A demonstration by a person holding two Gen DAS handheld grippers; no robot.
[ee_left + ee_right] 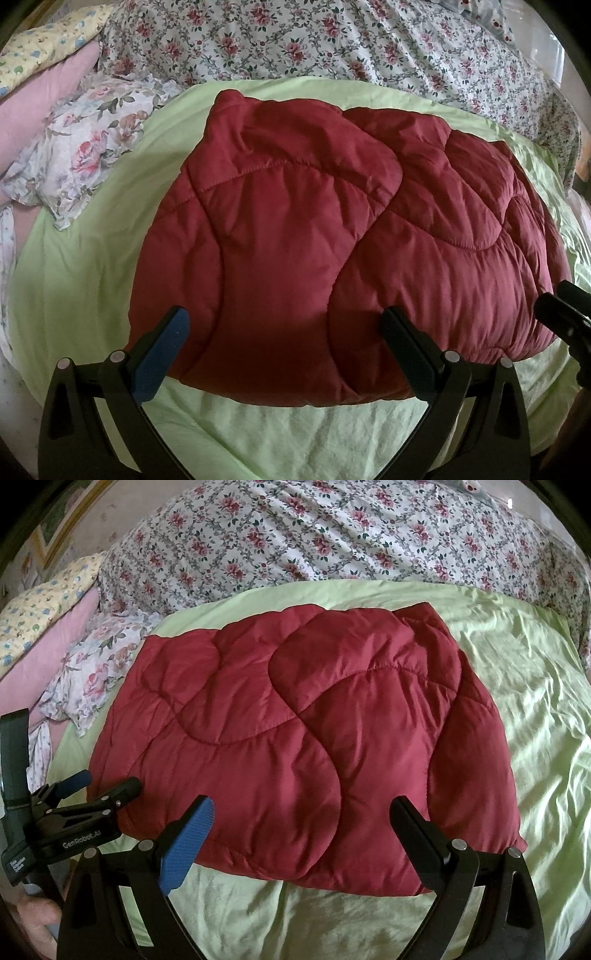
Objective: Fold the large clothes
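A dark red quilted padded garment [332, 236] lies folded in a thick bundle on a light green sheet [74, 280]; it also shows in the right wrist view [295, 738]. My left gripper [284, 325] is open and empty, its fingers spread over the bundle's near edge. My right gripper [303, 812] is open and empty, held just above the near edge too. The left gripper [107, 786] shows at the left of the right wrist view, jaws apart. Part of the right gripper shows at the right edge of the left wrist view [561, 310].
A floral duvet [314, 535] is heaped behind the green sheet [517, 701]. A floral pillow [88, 147], a pink cushion [40, 103] and a yellow patterned pillow [48, 40] lie at the left. A framed picture [70, 520] hangs at upper left.
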